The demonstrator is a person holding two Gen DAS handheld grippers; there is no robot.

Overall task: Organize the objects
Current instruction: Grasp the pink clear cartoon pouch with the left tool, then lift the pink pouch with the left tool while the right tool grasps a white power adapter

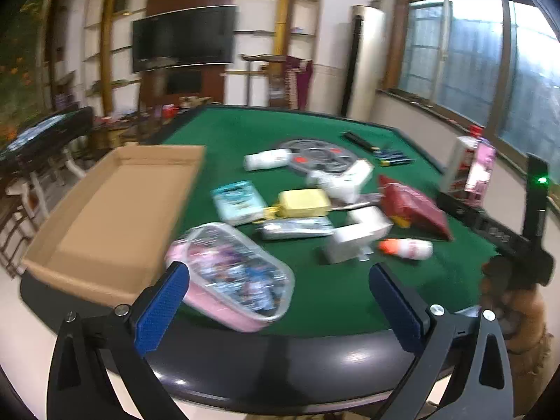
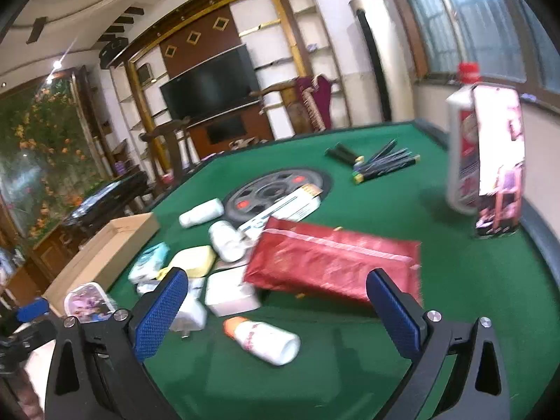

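So the pile I'm sorting sits mid-frame on the green table. Closest to my left gripper is the pink lidded container, lower left of centre in the left wrist view, its near-left end right at the left blue pad but not between the fingers as far as I can tell. That gripper is spread wide with nothing in it.

Just left of the container is the open cardboard box, filling the left-middle of the frame. Above the container: a teal packet, a yellow box, a white box, and a small white bottle with an orange cap lying on its side to the right.

On the right wrist view, my right gripper is also wide open and holding nothing. The same orange-capped bottle lies between its fingers low in the frame, and the red foil bag lies just above, its right end near the right pad. Further back, markers sit upper right, and a tall red-capped bottle stands by a pink carton at the right edge. Everything's a bit motion-blurred.
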